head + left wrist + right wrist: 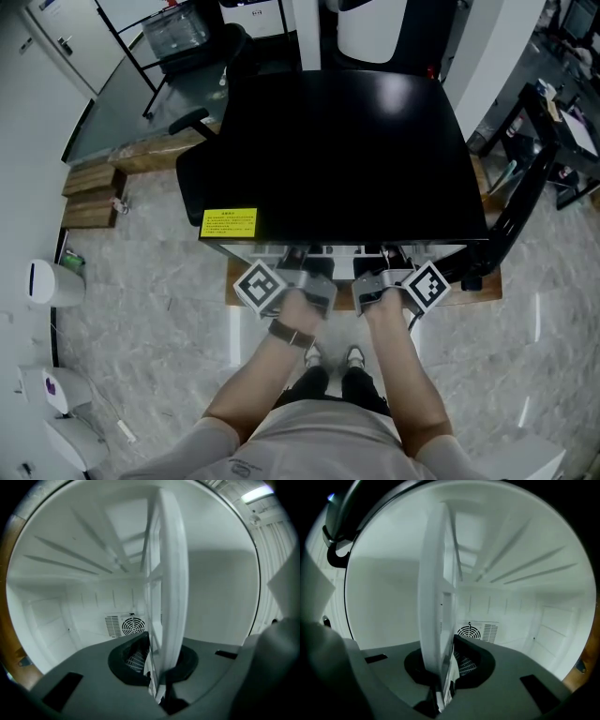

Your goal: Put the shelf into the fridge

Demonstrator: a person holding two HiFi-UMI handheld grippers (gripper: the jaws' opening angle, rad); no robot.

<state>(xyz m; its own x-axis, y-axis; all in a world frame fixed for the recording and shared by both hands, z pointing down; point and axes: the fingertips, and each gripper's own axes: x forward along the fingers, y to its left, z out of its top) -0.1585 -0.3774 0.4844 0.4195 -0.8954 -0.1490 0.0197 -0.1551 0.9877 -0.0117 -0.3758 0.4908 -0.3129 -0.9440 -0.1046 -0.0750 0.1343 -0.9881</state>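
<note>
**Holding the shelf inside the fridge, with seating left to do**

The left gripper (159, 682) was pinched on the near edge of the white shelf (171, 573), its jaws pressed onto the rim from both sides. Past it, the left gripper view showed the white inside of the fridge (337, 150), with ribs (70, 550) running along one wall and a round fan grille (132, 625) at the back. In the head view both arms reached under the fridge's black top, side by side and close together. The right gripper (440, 686) also gripped the same shelf edge, its jaws closed on the rim. The shelf stretched away from it towards the back wall.

The shelf was therefore already within the compartment, carried by both tools. The step in hand appeared to be the insertion itself, well along but not finished. I could not tell whether the shelf's side edges rested on the ribs. The next move likely called for keeping the shelf level and lining its sides up with one matching pair of ribs. After that, it should be pushed straight back until it sat firm, and only then let go.
</note>
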